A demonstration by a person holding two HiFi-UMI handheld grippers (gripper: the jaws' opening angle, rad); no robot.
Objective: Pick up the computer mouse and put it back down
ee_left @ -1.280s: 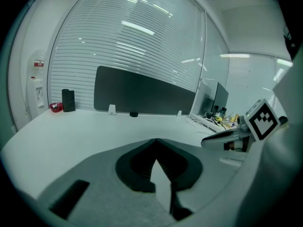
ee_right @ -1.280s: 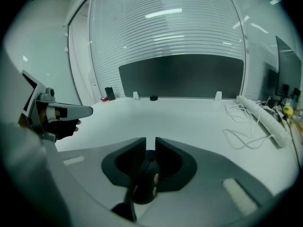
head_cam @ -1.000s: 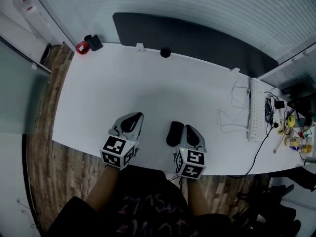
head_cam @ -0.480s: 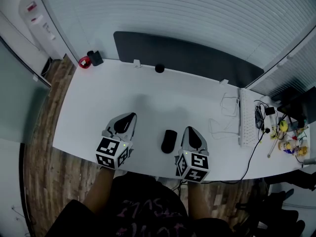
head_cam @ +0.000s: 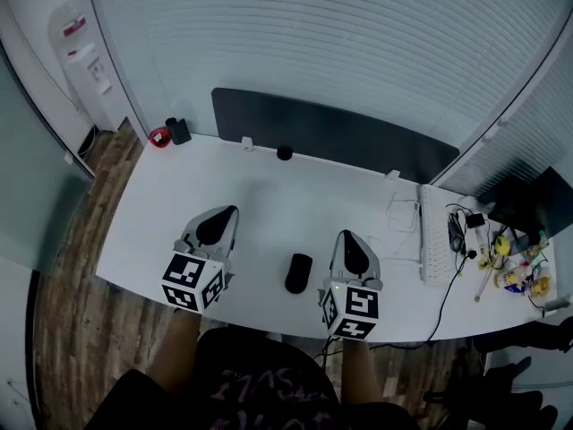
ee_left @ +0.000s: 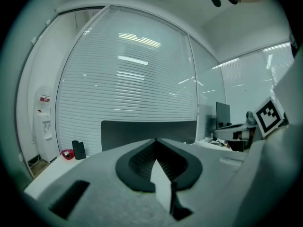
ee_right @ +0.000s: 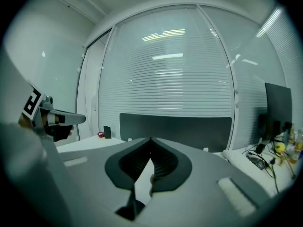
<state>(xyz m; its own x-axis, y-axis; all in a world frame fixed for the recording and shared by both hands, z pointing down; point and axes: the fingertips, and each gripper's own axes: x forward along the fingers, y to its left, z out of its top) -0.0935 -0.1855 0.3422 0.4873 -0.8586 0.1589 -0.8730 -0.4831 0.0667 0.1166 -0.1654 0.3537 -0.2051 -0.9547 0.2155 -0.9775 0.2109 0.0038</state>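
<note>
Looking down, I see the mouse (head_cam: 299, 272) lying on the desk (head_cam: 269, 182) at lower centre of the frame, between my two grippers; left gripper (head_cam: 229, 211) has its jaws pressed together, empty; right gripper (head_cam: 346, 236) is closed and empty too.

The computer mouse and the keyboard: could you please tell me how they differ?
The computer mouse is small and black; the keyboard is long and white. The mouse lies near the desk's front edge; the keyboard at its right end. Both rest flat on the desk.
</note>
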